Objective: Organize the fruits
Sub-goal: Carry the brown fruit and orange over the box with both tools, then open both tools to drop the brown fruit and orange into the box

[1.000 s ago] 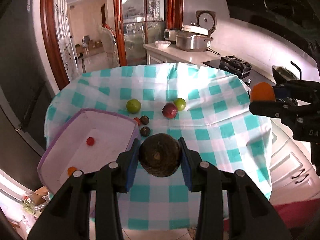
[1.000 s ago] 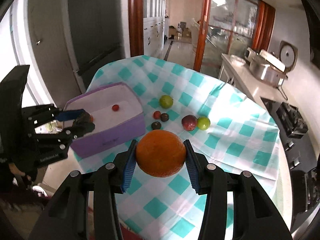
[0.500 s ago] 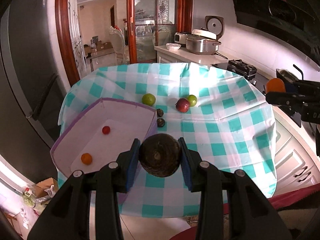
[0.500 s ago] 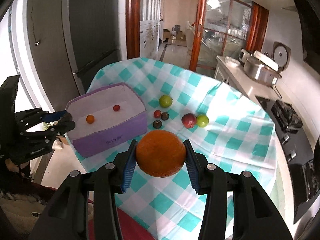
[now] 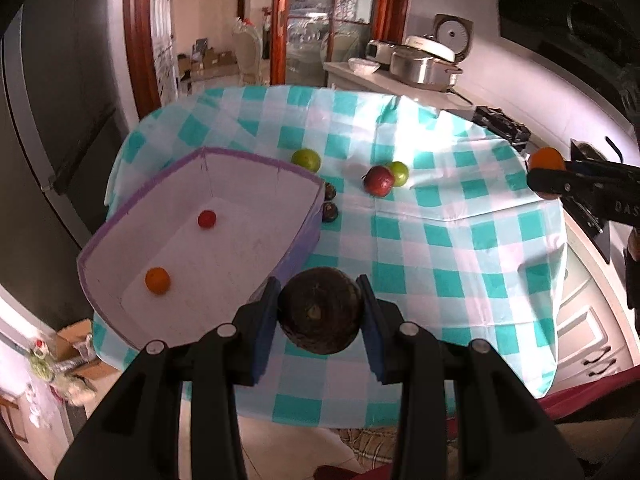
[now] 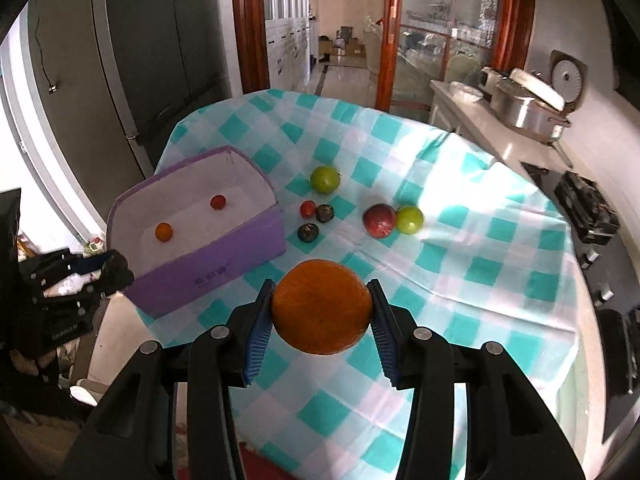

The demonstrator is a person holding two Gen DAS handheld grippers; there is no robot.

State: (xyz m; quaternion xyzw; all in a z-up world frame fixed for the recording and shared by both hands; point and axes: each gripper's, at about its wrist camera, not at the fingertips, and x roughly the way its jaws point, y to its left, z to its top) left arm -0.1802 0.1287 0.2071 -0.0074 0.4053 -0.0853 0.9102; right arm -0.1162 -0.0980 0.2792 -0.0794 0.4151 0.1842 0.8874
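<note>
Carrying two fruits toward the purple box [image 5: 308,236], one in each hand-held gripper. Left hand-held gripper [image 5: 320,316] clamping a dark brown, rough-skinned round fruit [image 5: 320,310] between its blue pads, jaws narrowed onto it, hanging just beside the box's near corner and above the checked surface [image 5: 440,248]. Right hand-held gripper [image 6: 320,312] pinching an orange [image 6: 322,306] the same way, poised over the cloth in front of the box's long purple wall, a little apart from it.

Already lying inside the box: a small red fruit [image 5: 207,219] and a small orange fruit [image 5: 157,280], well apart on the white floor. Waiting on the cloth: a green fruit [image 6: 325,179] near the box's far corner, a small red fruit [image 6: 307,209] and two dark little fruits [image 6: 308,233] just beside the box's end wall, and a red apple [image 6: 379,220] touching a second green fruit [image 6: 409,219] farther out.

Step in hand, by the look of it: delivering both held fruits, neither yet over the opening. Next move likely calling for swinging the dark fruit across the rim and low over a bare patch of floor before parting the jaws, then bringing the orange over the long wall. Worth watching: round fruit rolling on release, and two grippers crowding one small opening.
</note>
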